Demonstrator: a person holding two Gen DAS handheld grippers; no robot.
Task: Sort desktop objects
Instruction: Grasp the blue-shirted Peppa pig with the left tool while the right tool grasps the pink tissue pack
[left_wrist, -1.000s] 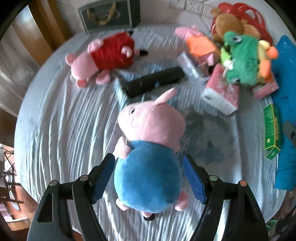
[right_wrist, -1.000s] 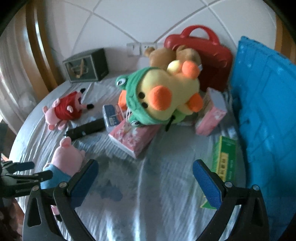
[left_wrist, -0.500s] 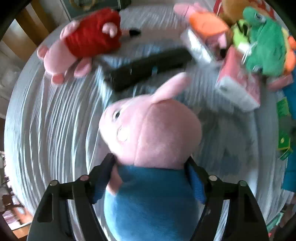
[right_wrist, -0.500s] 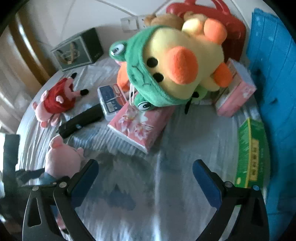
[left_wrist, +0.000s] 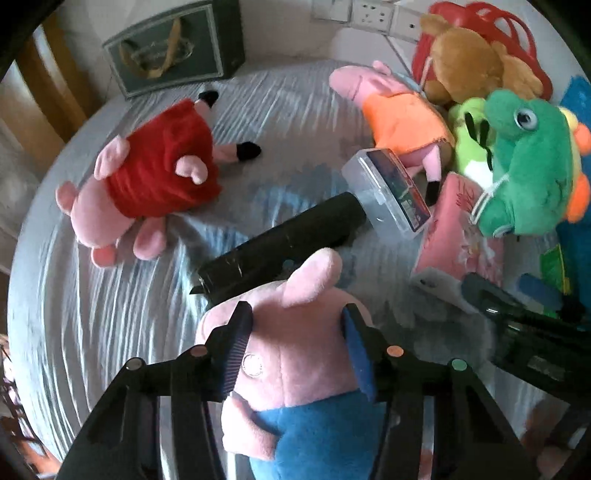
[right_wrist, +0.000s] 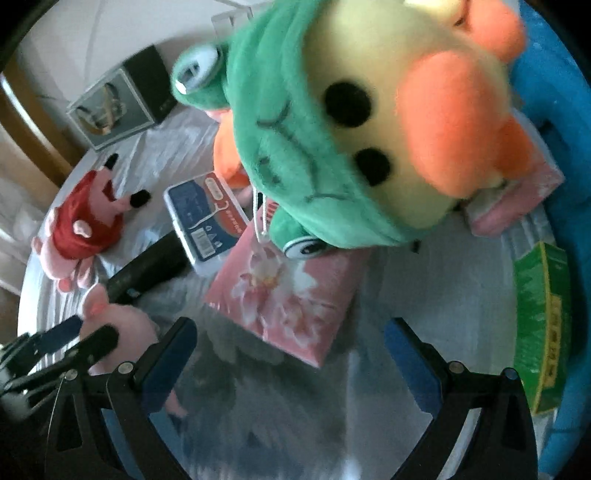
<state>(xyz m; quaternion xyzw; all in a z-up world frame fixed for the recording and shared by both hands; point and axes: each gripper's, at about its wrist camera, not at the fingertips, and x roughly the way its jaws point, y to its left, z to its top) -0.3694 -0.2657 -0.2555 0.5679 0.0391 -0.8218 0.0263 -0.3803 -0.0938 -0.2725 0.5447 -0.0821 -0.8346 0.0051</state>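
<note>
1. The left gripper (left_wrist: 295, 343) is closing on the blue-bodied pig plush (left_wrist: 295, 373) at the near edge of the table (left_wrist: 92, 295); its pads seem to press the pink head, so grip squarely.
2. The right gripper (right_wrist: 291, 354) stands apart and empty near the pink tissue pack (right_wrist: 288, 299).

I count three pig plush toys: one in blue (left_wrist: 314, 417), one in red (left_wrist: 162, 173), one in orange (left_wrist: 399, 114). One brown plush (left_wrist: 469, 66), one small green plush (left_wrist: 471, 144) and one frog-hooded duck plush (right_wrist: 351, 129). Two pink tissue packs (right_wrist: 291, 299) (right_wrist: 517, 199), one green box (right_wrist: 543, 317), one clear plastic case (left_wrist: 391, 192), one black tube (left_wrist: 280, 243), one red basket (left_wrist: 476, 22), one dark green box (left_wrist: 173, 62).
</note>
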